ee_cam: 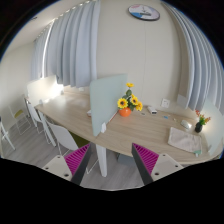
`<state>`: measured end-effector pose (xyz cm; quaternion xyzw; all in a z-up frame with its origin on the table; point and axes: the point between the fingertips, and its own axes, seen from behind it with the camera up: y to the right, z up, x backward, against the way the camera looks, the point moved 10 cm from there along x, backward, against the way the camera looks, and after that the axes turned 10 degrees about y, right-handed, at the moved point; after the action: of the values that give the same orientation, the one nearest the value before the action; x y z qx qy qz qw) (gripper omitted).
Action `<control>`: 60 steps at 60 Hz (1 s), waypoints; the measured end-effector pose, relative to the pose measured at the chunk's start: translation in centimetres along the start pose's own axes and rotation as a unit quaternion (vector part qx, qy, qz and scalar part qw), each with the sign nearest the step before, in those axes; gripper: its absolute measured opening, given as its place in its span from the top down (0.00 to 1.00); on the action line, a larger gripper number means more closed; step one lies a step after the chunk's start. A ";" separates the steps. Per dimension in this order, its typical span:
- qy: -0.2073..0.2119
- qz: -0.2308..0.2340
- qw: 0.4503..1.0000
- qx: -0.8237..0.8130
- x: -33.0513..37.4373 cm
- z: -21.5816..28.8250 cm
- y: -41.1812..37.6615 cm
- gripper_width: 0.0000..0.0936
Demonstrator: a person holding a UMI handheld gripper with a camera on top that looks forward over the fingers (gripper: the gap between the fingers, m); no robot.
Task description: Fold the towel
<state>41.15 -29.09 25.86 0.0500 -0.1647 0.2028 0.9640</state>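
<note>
My gripper (113, 162) is open and empty, held well back from a long wooden table (90, 128), with grey floor between the fingers. The magenta pads (78, 158) stand wide apart. A pale folded cloth, possibly the towel (183, 136), lies on the table's right end, far beyond the right finger. I cannot tell its shape closely.
A pot of sunflowers (126, 103) stands mid-table beside a pale upright panel (103, 100). A small plant (200, 122) is at the right end. White chairs (15, 125) stand at the left. A white table leg (95, 158) is just ahead. Curtains and a wall clock (143, 12) are behind.
</note>
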 end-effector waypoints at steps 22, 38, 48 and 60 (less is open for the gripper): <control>-0.010 -0.086 0.996 -0.020 -3.0 -2.0 6.2 0.09; -0.020 -0.185 0.982 -0.035 -4.2 -4.6 15.5 0.09; -0.035 -0.220 0.974 -0.032 -5.2 -5.8 21.1 0.09; -0.027 -0.224 0.974 -0.026 -9.1 -7.1 26.1 0.09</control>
<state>24.73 -7.54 16.87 0.0655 -0.1804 -0.0238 0.9811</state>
